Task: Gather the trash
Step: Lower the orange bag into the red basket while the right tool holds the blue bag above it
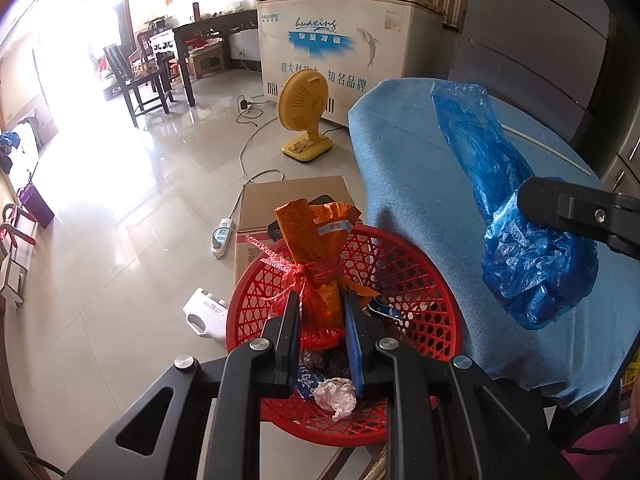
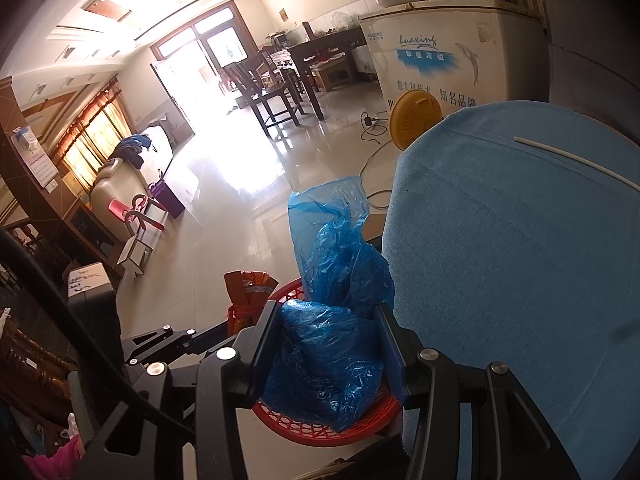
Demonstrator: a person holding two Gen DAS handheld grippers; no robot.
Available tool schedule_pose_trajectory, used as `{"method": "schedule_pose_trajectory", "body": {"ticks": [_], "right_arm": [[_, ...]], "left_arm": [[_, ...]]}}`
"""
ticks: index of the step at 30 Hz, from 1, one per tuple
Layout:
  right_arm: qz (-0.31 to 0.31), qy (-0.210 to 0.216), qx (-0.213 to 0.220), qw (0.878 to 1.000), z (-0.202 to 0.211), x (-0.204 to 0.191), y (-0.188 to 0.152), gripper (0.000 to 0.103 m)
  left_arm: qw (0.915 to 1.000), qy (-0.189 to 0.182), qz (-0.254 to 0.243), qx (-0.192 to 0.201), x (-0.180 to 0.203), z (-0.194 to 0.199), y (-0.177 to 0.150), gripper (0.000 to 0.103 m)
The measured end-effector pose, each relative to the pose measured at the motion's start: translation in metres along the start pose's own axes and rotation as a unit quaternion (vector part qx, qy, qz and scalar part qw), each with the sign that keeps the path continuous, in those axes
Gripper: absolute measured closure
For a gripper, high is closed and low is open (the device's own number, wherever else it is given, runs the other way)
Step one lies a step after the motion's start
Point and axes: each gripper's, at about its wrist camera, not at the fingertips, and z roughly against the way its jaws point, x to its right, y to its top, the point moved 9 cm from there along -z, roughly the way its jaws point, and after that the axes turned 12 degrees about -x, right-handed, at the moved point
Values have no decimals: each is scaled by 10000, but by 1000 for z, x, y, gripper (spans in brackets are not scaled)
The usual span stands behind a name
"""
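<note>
Clamping a bundle of orange wrapper tied in red plastic netting (image 1: 316, 276), the left gripper (image 1: 322, 320) has its jaws nearly together around the bundle's lower part, just above the round red plastic lattice basket (image 1: 420, 304). Inside the basket lie a crumpled white paper ball (image 1: 336, 396) and other dark scraps. The right gripper (image 2: 330, 340) stands partly spread, its pads pressing on a crinkled translucent blue plastic bag (image 2: 332, 320) that hangs above the basket's rim. Beside the basket sits the table covered with a blue cloth (image 2: 520, 240); a brown cardboard box (image 1: 292, 200) rests on the floor behind.
</note>
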Motion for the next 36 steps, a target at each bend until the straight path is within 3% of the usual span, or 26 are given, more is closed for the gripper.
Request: {"method": "schedule_pose_trajectory", "body": {"ticks": [36], "right_arm": [[-122, 41, -120, 9998, -13, 5, 1, 52]], "left_arm": [[9999, 86, -52, -121, 4, -14, -6, 82]]}}
